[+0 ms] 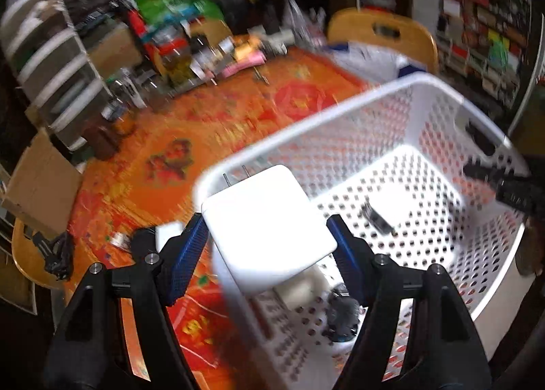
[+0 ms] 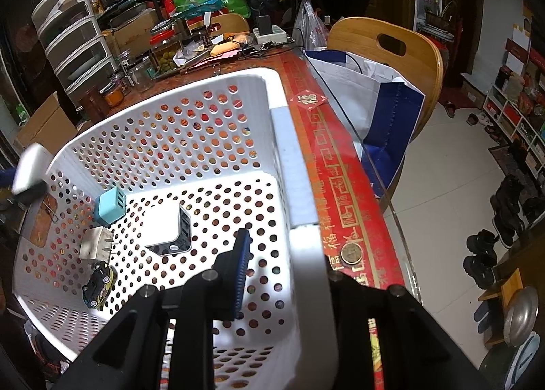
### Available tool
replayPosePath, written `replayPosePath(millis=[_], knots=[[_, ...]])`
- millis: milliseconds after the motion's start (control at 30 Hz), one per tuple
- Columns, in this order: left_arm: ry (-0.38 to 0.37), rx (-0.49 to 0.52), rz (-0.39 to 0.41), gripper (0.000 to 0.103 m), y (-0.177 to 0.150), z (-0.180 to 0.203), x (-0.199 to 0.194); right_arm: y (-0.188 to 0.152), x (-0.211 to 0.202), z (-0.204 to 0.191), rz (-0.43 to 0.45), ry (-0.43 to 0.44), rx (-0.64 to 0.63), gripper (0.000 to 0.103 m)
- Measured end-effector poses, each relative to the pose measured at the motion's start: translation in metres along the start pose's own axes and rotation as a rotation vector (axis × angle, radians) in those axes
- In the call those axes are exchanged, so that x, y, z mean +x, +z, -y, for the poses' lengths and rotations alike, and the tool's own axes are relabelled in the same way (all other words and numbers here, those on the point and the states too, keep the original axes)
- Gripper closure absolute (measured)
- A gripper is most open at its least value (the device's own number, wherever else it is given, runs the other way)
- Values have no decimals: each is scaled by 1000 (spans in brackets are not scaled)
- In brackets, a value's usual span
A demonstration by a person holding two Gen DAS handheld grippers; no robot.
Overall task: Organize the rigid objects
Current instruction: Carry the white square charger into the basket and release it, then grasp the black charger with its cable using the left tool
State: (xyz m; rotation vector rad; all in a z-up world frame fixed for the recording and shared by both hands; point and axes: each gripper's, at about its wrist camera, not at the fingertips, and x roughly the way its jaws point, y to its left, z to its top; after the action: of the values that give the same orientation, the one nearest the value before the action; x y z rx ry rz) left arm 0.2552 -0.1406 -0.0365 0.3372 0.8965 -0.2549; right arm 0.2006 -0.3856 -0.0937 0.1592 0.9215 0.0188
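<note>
My left gripper (image 1: 269, 233) is shut on a white square charger (image 1: 269, 223) with two metal prongs, held over the near rim of the white perforated basket (image 1: 425, 90). My right gripper (image 2: 286, 274) is shut on the basket's rim (image 2: 306, 253), one blue-padded finger (image 2: 240, 274) inside and the other hidden outside. Inside the basket lie a teal charger (image 2: 109, 206), a white cube charger (image 2: 167, 229), a small white plug (image 2: 95, 243) and a toy car (image 2: 98, 284). The left gripper's charger shows at the left edge of the right wrist view (image 2: 29, 168).
The basket stands on a table with an orange-red cloth (image 1: 204, 131). Clutter of jars, boxes and a drawer unit (image 2: 75, 42) fills the table's far side. A wooden chair (image 2: 391, 45) with a blue-white bag (image 2: 381, 100) stands beside the table. A coin (image 2: 352, 253) lies near the table edge.
</note>
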Motion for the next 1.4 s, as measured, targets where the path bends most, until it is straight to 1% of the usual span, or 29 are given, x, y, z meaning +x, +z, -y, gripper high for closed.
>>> replayPosePath(millis=[67,167,233,300,433,500,533,567,633,667,700,733,767,833,867,900,933,1000,1100,1167,1233,1300,1400], knots=[[-12,31,-56,33,0,12,15,0,0,0,-2,1,-3,77],[-15,105,-143,33,-1,33,39,0,0,0,-1,3,-5,77],[-32,135,-183,33,1,42,47,0,0,0,-1,3,-5,77],[-43,147,-201,33,3,49,53,0,0,0,-1,3,-5,77],[-67,173,-220,33,6,58,58,0,0,0,-2,-1,-4,77],[-47,181,-191,24,10,56,51,-1,0,0,-2,-3,-3,77],[-42,175,-172,18,10,53,48,-1,0,0,-3,-5,-3,77],[-50,156,-139,15,9,47,42,-1,-1,0,-3,-6,-4,77],[-84,76,-66,15,4,25,26,-1,-1,-1,-3,-6,-6,77],[-97,50,-46,15,1,14,19,-1,-1,0,-3,-6,-5,77],[-125,-2,-1,15,-5,-6,7,-1,-1,0,-4,-7,-4,77],[-131,-30,21,14,-9,-20,0,-1,-1,0,-6,-8,-6,77],[-123,-76,48,9,-16,-41,-7,-1,-1,0,-6,-7,-4,77],[-57,-169,74,0,-30,-85,-11,0,-1,0,-9,-13,-7,77],[-3,-225,63,0,-38,-115,-5,0,-1,0,-9,-13,-6,77],[22,-266,36,0,-43,-136,4,0,0,0,-9,-14,-6,77],[38,-312,3,0,-48,-157,16,1,0,0,-7,-15,-5,77],[54,-445,-59,0,-64,-210,46,0,-1,-1,-3,-14,-3,77],[88,-574,-117,1,-85,-262,84,0,0,0,-5,-15,-4,77],[81,-616,-143,3,-94,-278,103,0,0,1,-7,-17,-2,77],[64,-620,-152,7,-96,-274,114,0,-1,2,-6,-19,0,77],[47,-597,-146,7,-94,-267,117,0,-1,2,-8,-21,0,77],[81,-545,-165,7,-83,-248,129,1,-1,2,-12,-26,-1,77]])
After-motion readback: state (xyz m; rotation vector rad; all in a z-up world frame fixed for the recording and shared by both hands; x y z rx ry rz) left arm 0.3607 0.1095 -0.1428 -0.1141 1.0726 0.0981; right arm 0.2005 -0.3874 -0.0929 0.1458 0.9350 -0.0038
